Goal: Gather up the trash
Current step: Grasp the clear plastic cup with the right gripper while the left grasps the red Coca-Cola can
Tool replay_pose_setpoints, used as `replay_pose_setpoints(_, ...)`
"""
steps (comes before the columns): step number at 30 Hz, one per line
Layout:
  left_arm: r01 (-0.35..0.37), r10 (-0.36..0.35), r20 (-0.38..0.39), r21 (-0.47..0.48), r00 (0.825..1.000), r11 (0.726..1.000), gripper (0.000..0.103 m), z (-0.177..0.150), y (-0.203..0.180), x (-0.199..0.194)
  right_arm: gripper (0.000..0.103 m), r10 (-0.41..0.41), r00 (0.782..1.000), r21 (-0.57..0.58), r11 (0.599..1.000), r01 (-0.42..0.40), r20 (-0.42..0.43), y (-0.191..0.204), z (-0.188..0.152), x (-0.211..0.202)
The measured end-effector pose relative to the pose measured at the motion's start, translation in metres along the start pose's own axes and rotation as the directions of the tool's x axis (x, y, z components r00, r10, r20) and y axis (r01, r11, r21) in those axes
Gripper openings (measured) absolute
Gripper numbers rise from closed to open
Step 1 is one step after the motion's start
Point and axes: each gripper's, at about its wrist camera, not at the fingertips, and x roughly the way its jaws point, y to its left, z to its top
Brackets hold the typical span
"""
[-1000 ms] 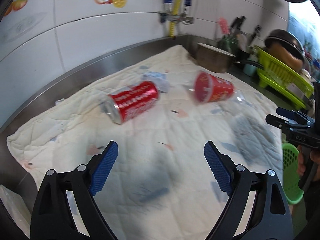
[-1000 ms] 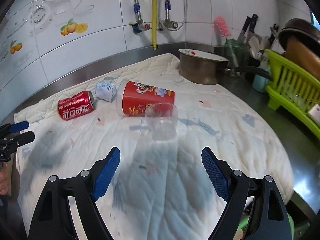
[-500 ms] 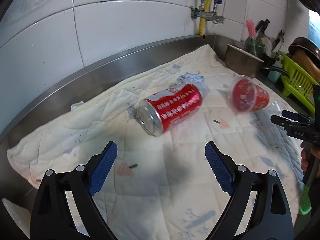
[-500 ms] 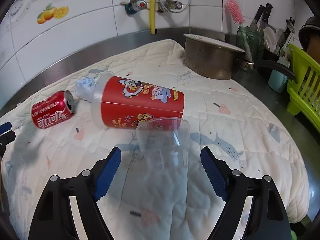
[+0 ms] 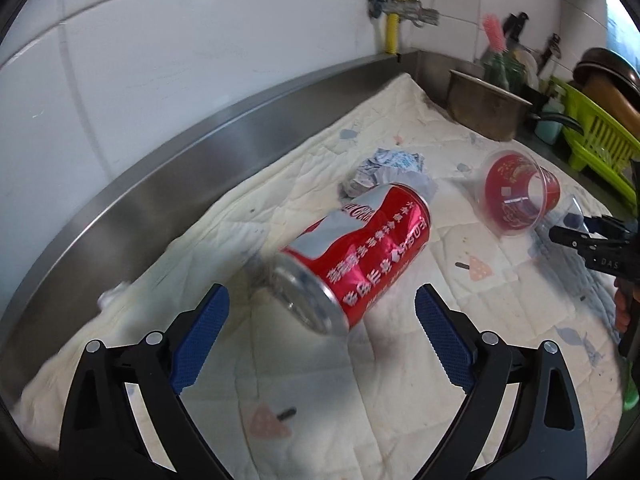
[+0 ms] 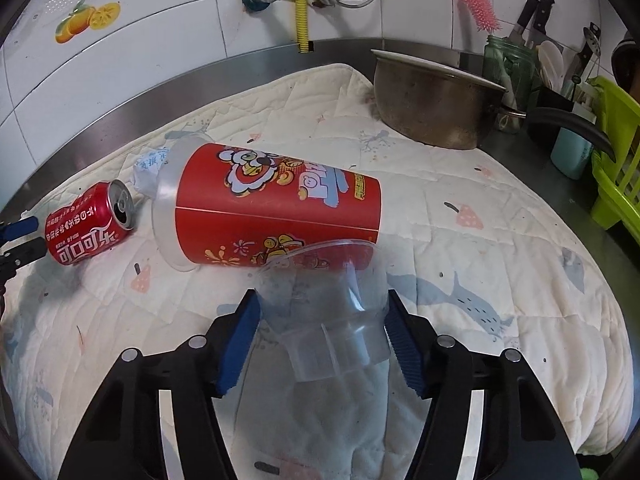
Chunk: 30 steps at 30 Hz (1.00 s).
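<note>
Right gripper (image 6: pixel 322 336) jaws just closing around clear cup (image 6: pixel 332 304), no firm pinch yet. Left gripper (image 5: pixel 320 332) wide, just opening, empty; dented can (image 5: pixel 356 256) just ahead. Next: squeeze gently, lift.

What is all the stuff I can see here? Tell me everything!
can: 1, red, dented, lying on the quilt, in front of the left gripper
paper wad: 1, white and blue, behind the can
red cup: 1, red with cartoon print, lying on its side
clear cup: 1, see-through, lying between the right gripper's fingers
quilt: 1, cream with small prints, over the steel counter
pot: 1, metal, black handle, back right
brush: 1, pink, in a green jar
rack: 1, lime green, far right
knives: a few, dark handles, by the wall
left gripper: black, blue pads, open
right gripper: black, blue pads, just been closing around the clear cup
</note>
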Motion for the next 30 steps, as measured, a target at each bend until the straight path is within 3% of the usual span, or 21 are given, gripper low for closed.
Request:
replay_pose_setpoints(10,0.061,-0.057,-0.038,0.125,0.998,0.99,0.093,0.015,-0.006,0.031,0.06,0.022,1.0,-0.018,1.0,-0.021,0.023,0.005,-0.009,-0.02)
replay_pose_setpoints(27,0.096,-0.055,-0.126,0.341,0.99,0.935,0.093,0.031,-0.027,0.066,0.06,0.054,0.997,-0.027,0.998,-0.053,0.059,0.002,-0.061,-0.096)
replay_pose_setpoints(30,0.091,-0.045,-0.134,0.364,0.99,0.927,0.087,0.028,-0.03,0.068,0.06,0.048,0.997,-0.025,0.999,-0.047,0.059,0.0,-0.072,-0.108)
